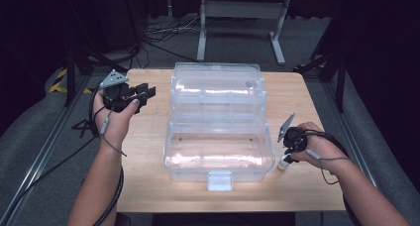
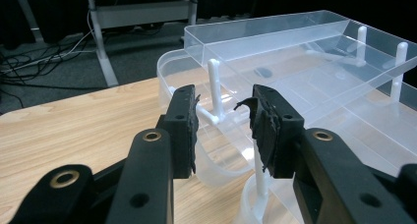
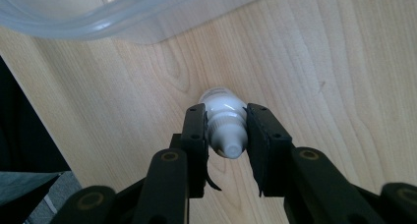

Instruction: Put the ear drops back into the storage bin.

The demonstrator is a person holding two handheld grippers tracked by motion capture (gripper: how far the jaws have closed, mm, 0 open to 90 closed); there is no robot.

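Pale grained wooden worktop (image 1: pixel 148 137) carries a clear plastic box (image 1: pixel 218 122) at centre. Right claw (image 3: pixel 226 130) is clamped on a small white bottle (image 3: pixel 223 123); left claw (image 2: pixel 221 121), upper left, gapes apart.

the left forearm is reaching in from the bottom of the high view, its hand lifted and holding the left tool (image 1: pixel 148 91) roughly level, jaws pointing toward the right. in the left gripper view those jaws are standing apart with nothing pressed between the pads (image 2: pixel 186 130). the right forearm is coming in from the lower right, wrist bent, pointing the right tool (image 3: pixel 225 135) downward, its jaws standing closely together.
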